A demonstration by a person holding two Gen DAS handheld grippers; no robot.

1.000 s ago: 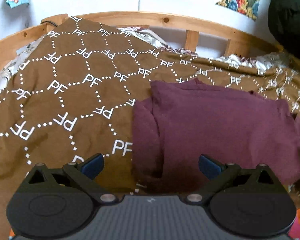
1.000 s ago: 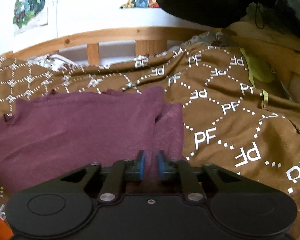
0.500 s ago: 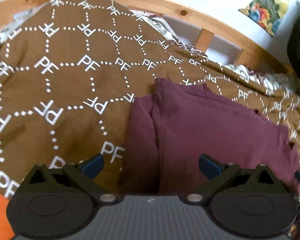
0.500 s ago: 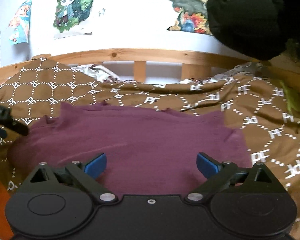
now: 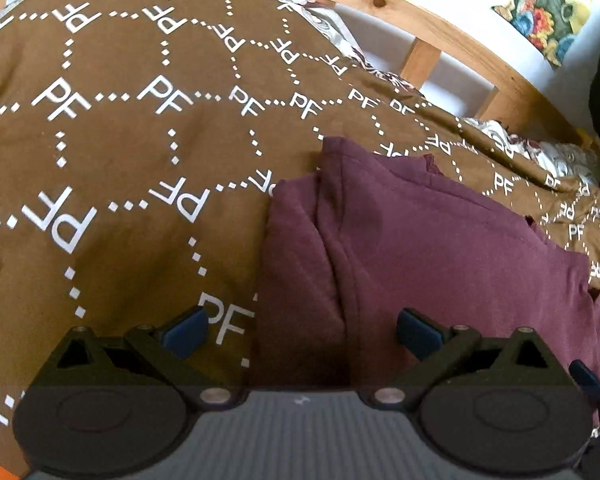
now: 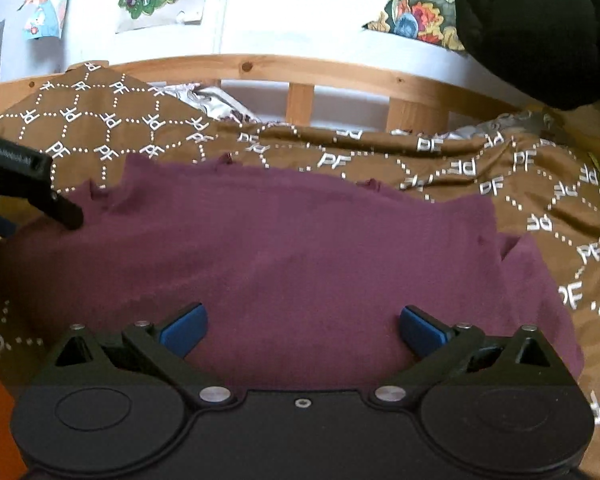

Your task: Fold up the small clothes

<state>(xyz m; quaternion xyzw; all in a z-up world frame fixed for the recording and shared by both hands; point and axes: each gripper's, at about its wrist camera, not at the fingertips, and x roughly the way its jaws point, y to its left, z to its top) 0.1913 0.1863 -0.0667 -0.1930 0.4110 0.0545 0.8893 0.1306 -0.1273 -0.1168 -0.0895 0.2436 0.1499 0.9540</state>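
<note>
Both grippers are standing with jaws apart and nothing between the pads; the right gripper is opening to its widest over the middle of the maroon garment, while the left gripper is hovering at the garment's left edge, half over the brown bedspread. Lying flat on the bedspread, the garment is directly ahead of and below both grippers, with its long axis running left to right across both views. Its left side is showing a folded-over flap, and its far edge is pointing toward the wooden bed rail. By this reading, the left gripper is nearer the left end and the right gripper is nearer the centre.
</note>
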